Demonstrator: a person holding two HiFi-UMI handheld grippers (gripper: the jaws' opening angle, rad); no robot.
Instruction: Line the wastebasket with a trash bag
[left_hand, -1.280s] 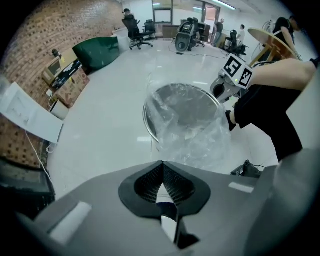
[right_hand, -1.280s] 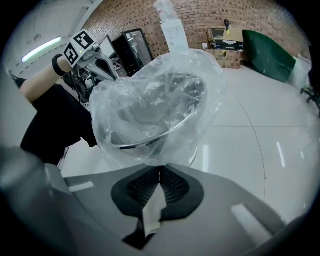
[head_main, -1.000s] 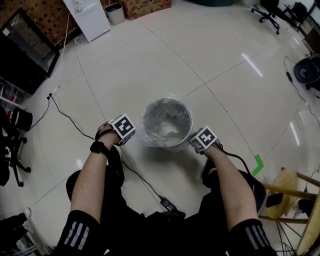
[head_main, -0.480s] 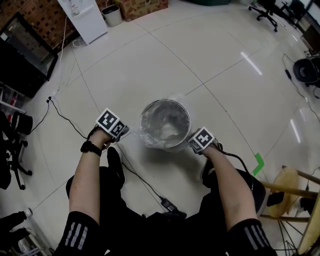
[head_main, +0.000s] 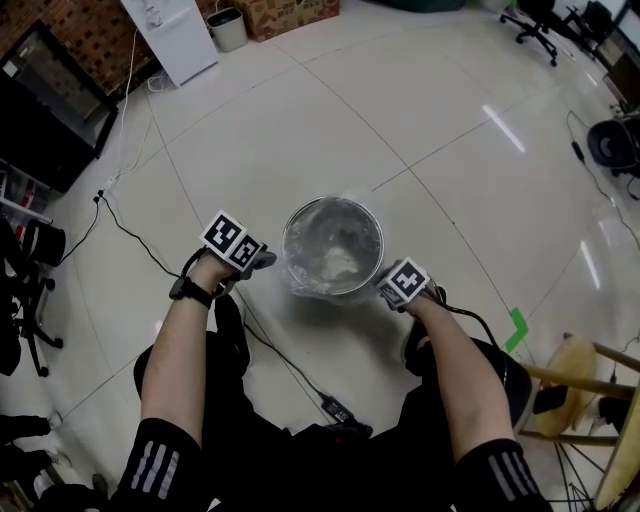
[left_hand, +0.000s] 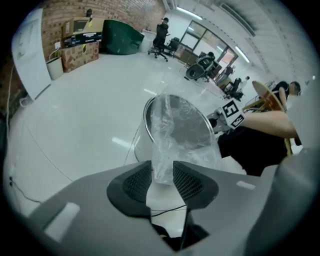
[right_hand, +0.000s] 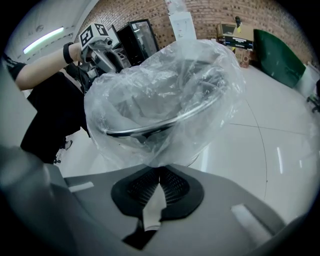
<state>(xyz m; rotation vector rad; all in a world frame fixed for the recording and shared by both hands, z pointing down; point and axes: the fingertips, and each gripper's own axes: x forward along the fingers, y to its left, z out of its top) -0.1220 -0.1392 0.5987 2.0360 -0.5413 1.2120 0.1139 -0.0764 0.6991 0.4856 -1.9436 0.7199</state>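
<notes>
A round metal wastebasket (head_main: 290, 250) stands on the tile floor between my knees, with a clear trash bag (head_main: 302, 286) draped over its rim. At the basket's left side is my left gripper (head_main: 268, 261). Its jaws have just been opening, and a strip of the trash bag (left_hand: 182, 135) hangs loose between the pads (left_hand: 137, 181). On the basket's right, my right gripper (head_main: 384, 291) is shut on the trash bag's (right_hand: 165, 100) edge. In the right gripper view the film stretches over the wastebasket's rim (right_hand: 150, 131) down to the right gripper (right_hand: 159, 175).
A black cable (head_main: 280, 355) runs over the floor near my legs. A wooden stool (head_main: 580, 370) stands at the right beside green tape (head_main: 516, 328). A white cabinet (head_main: 170, 35), a small bin (head_main: 230, 28) and office chairs (head_main: 540, 25) stand far off.
My left gripper swung out to the left with the bag's edge, rolled, and its jaws have parted. The right gripper has kept still on the bag.
</notes>
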